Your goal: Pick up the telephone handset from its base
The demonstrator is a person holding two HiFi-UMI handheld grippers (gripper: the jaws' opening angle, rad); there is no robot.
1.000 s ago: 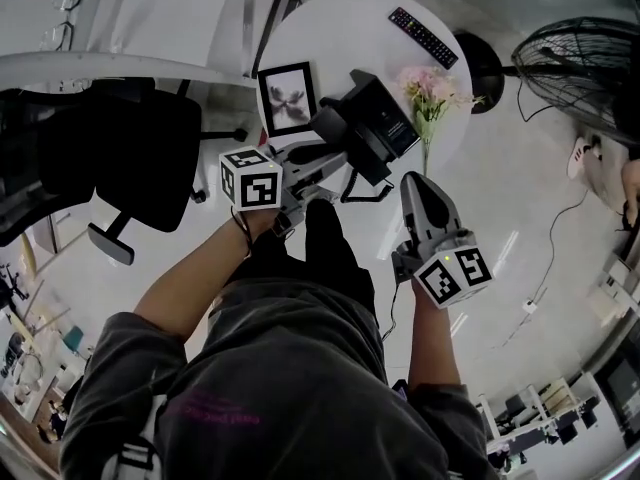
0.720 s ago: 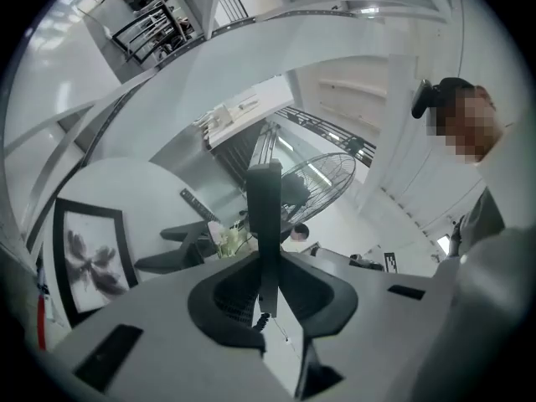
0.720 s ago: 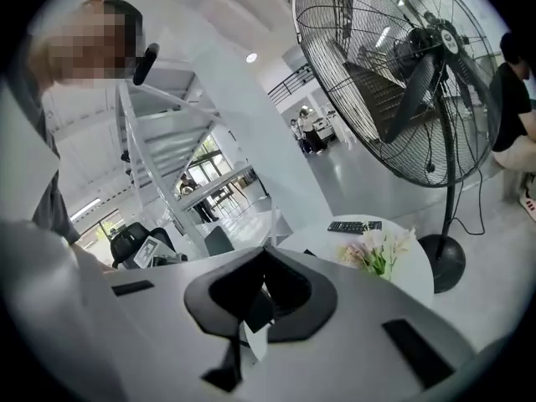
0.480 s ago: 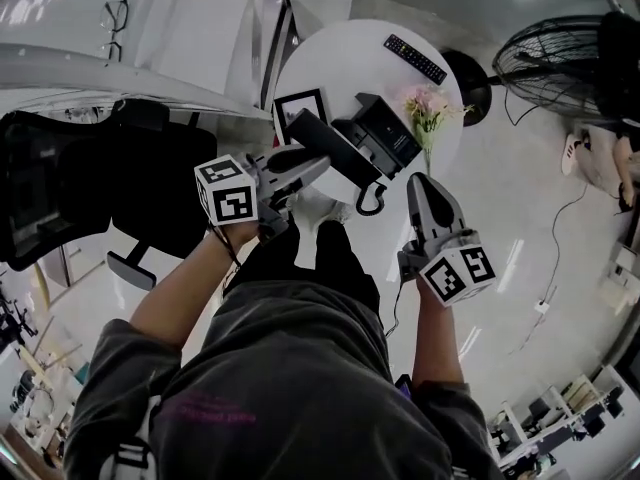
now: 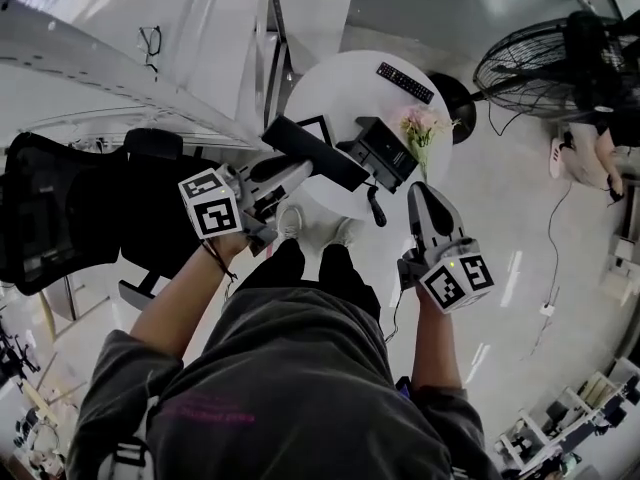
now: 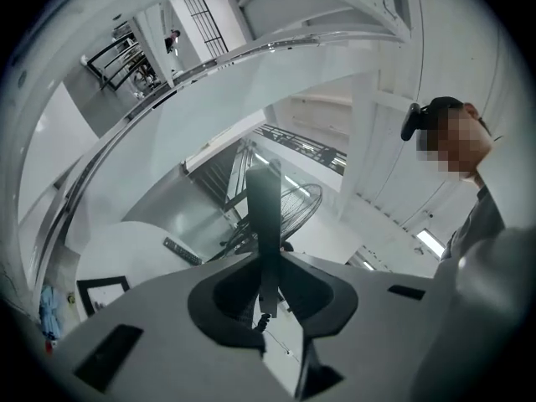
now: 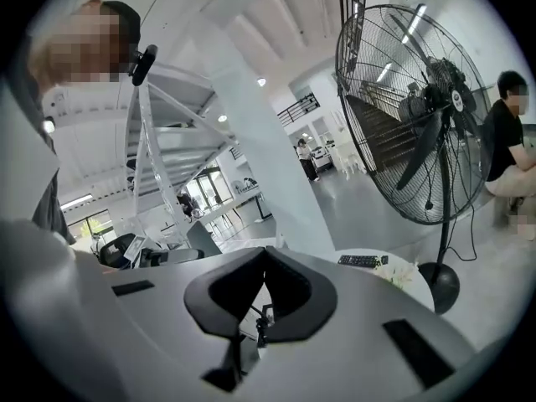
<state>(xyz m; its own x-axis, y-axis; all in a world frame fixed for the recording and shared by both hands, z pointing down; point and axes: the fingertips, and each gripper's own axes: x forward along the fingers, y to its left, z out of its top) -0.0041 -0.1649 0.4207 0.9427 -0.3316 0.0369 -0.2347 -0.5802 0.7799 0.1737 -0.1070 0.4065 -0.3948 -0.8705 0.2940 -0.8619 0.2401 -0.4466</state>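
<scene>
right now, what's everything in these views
table: 1, white, centre
base: 1, black, on table
handset: 1, black, raised off base
remote: 1, black, table's far side
flowers: 1 bunch, pink, table's right
frame: 1, black, on table behind handset
fan: 1, black, right
chair: 1, black, left
glasses: 1, dark, white surface upper left
person: 1, dark top, beside fan
left gripper: 1, grey, jaws shut on handset
right gripper: 1, grey, jaws together, empty
</scene>
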